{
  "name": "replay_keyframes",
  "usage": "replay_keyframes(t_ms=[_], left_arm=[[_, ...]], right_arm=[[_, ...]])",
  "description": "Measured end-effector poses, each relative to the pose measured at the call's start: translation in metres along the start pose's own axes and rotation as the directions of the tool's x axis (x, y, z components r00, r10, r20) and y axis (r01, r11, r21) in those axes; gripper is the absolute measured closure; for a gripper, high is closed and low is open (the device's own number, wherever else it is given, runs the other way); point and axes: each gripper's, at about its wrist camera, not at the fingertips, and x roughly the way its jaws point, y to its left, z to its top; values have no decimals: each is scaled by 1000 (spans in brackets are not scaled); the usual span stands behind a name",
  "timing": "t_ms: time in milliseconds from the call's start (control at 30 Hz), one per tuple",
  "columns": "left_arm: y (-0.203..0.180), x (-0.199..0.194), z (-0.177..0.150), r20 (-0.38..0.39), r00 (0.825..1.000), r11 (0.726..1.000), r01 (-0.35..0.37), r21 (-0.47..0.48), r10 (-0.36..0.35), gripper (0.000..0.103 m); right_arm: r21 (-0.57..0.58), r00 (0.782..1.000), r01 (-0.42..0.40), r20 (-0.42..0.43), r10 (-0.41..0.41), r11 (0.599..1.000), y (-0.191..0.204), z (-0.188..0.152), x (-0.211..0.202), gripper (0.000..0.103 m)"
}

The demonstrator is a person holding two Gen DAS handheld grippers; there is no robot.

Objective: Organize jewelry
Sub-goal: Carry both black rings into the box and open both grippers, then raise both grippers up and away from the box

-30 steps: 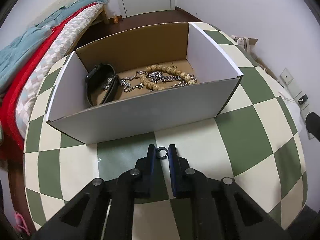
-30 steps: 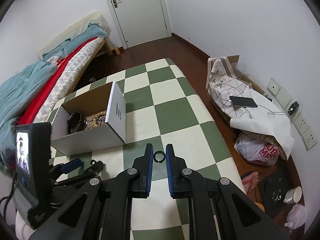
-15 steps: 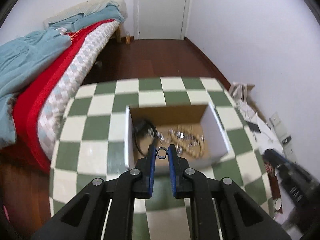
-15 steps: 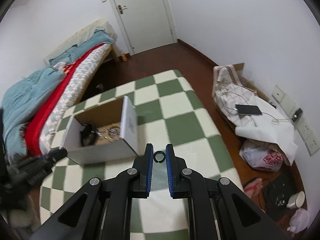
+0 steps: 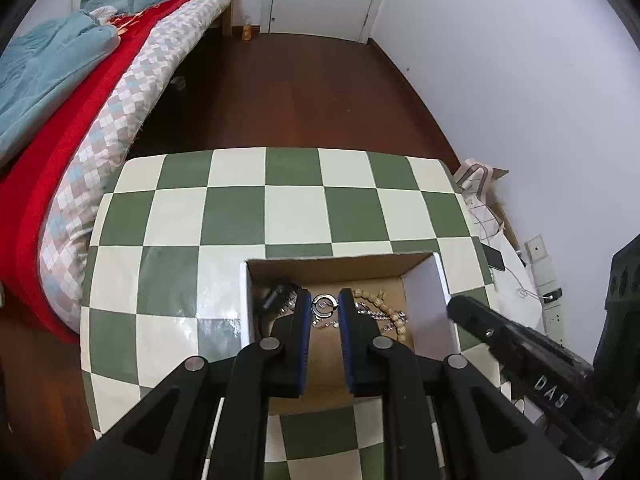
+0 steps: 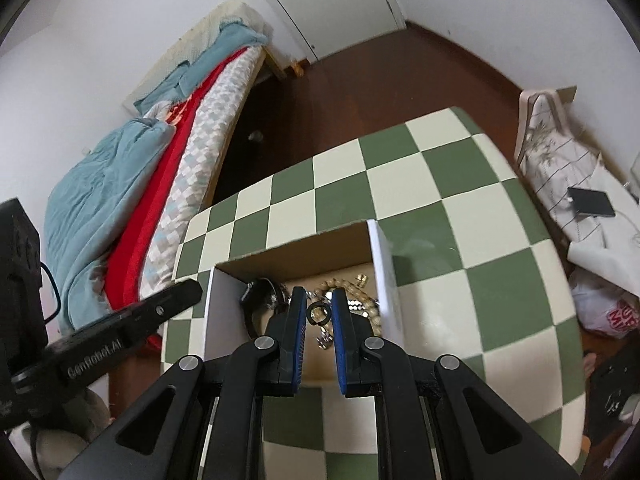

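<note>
My left gripper (image 5: 325,305) is shut on a small open silver ring (image 5: 323,305) and holds it above the white cardboard box (image 5: 429,300). My right gripper (image 6: 319,313) is shut on a small dark ring (image 6: 319,314), also above the box (image 6: 381,280). Inside the box lie a black band (image 6: 260,292), a beige bead bracelet (image 5: 390,312) and silver chains (image 5: 326,323). The right gripper's body shows at the right of the left wrist view (image 5: 520,352); the left gripper's body shows at the left of the right wrist view (image 6: 120,320).
The box stands on a green and cream checkered table (image 5: 280,208). A bed with red and blue bedding (image 5: 60,92) lies left of the table. Bags and a phone (image 6: 592,202) lie on the floor at the right, by the wall.
Both grippers have risen from the table and moved over the box, each still holding its ring. The views now look down into the box from above.
</note>
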Motion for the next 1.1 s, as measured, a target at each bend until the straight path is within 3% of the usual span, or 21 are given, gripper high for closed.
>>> replay_keyframes(t_ms=[33, 67, 133, 167, 200, 267, 333, 367, 400, 467, 567, 767, 933, 1100], left_arm=[[2, 1, 3, -5, 1000, 1000, -9, -7, 9, 88], [4, 1, 5, -9, 1000, 1000, -20, -17, 20, 80], [10, -1, 7, 2, 999, 998, -45, -33, 45, 55], [13, -3, 8, 13, 999, 998, -45, -42, 45, 36], [16, -5, 8, 23, 998, 998, -49, -48, 51, 27], [21, -9, 8, 31, 997, 996, -72, -57, 74, 25], [27, -12, 6, 31, 994, 993, -103, -60, 105, 17], [29, -13, 5, 34, 991, 991, -125, -56, 127, 5], [32, -15, 3, 41, 987, 987, -151, -51, 153, 0], [35, -18, -4, 49, 976, 977, -209, -37, 210, 0], [41, -19, -17, 44, 965, 966, -258, -26, 259, 0], [44, -28, -42, 34, 958, 959, -284, -21, 284, 0], [37, -52, -57, 73, 960, 963, -270, -27, 271, 0], [27, -88, -73, 143, 951, 962, -273, -32, 274, 0]], right_arm=[[7, 1000, -5, -22, 5, 1000, 1, 5, 5, 89], [18, 999, 0, -33, 0, 1000, 2, 10, 8, 89], [29, 999, 8, -46, -6, 1000, 2, 16, 11, 89], [34, 998, 12, -58, -10, 999, 2, 19, 12, 86], [32, 998, 25, -62, -23, 999, 2, 21, 12, 82], [28, 998, 31, -62, -29, 999, 3, 24, 9, 61], [12, 997, 55, -63, -55, 998, 5, 25, 7, 58], [4, 996, 65, -62, -65, 998, 5, 26, 5, 55], [-9, 993, 94, -65, -94, 996, 6, 25, 3, 52], [-35, 987, 147, -64, -149, 988, 7, 24, 1, 29], [-103, 960, 264, -66, -271, 959, 11, 15, -1, 5], [-190, 909, 385, -90, -407, 903, 15, -9, 1, 0], [-215, 896, 417, -68, -439, 883, 23, -26, -16, 0], [-217, 891, 440, -14, -453, 872, 31, -42, -46, 0]])
